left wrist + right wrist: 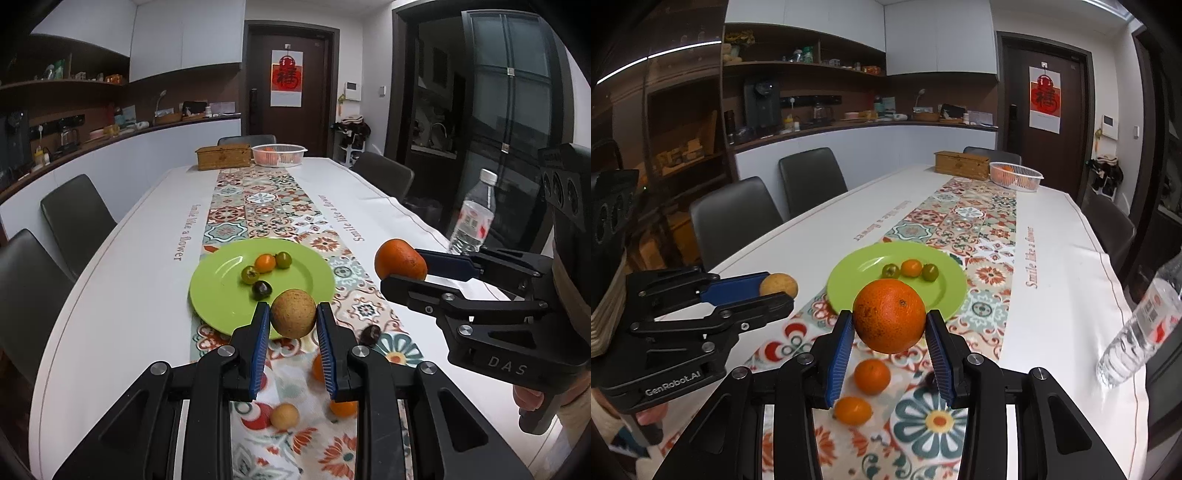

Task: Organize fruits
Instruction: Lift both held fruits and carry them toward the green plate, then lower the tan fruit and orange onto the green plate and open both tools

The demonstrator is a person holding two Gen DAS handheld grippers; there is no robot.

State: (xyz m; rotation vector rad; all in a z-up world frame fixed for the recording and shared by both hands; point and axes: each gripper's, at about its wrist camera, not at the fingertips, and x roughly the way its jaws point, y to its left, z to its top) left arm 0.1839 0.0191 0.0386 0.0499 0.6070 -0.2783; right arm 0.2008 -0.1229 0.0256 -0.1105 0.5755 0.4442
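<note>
The left gripper [293, 317] clamps a round, rough tan fruit [294, 313] between ribbed blue pads, above the glossy green plate [221, 291] at its 5 o'clock rim. The right gripper [890, 326] pinches a dimpled orange [889, 320] (held above the patterned runner [964, 221]), near the plate's 6 o'clock edge.
</note>
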